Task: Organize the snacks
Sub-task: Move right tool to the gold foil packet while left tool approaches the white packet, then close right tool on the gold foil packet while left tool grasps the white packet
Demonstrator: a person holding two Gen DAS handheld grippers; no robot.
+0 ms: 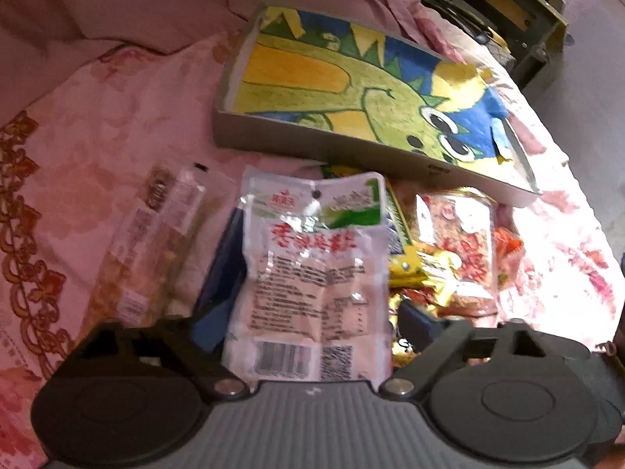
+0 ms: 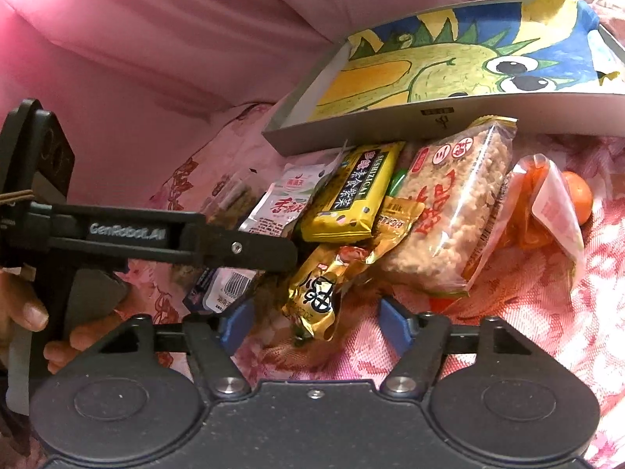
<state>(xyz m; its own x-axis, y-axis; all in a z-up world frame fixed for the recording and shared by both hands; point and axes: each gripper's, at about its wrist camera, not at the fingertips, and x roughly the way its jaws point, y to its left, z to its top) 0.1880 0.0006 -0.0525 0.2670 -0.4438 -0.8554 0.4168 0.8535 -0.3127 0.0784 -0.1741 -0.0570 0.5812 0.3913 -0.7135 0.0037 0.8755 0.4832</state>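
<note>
My left gripper (image 1: 312, 273) is shut on a white snack packet with red lettering (image 1: 312, 273), held between its blue pads. The same packet shows in the right wrist view (image 2: 281, 203), with the left gripper's arm (image 2: 187, 238) across it. My right gripper (image 2: 312, 320) is open, its blue pads on either side of a gold foil packet (image 2: 312, 293) without touching it. Behind lie a yellow seaweed packet (image 2: 347, 195), a clear rice-cracker bag (image 2: 449, 211) and an orange bag (image 2: 539, 211). A shallow grey box with a dinosaur drawing (image 1: 351, 78) sits beyond the pile.
Everything lies on a pink flowered bedspread (image 1: 97, 117). A clear wrapper with brownish snacks (image 1: 156, 234) lies left of the held packet. An orange fruit (image 2: 582, 195) sits behind the orange bag. A pink quilt (image 2: 195, 39) is heaped at the back. A yellow and black item (image 1: 508, 11) stands at top right.
</note>
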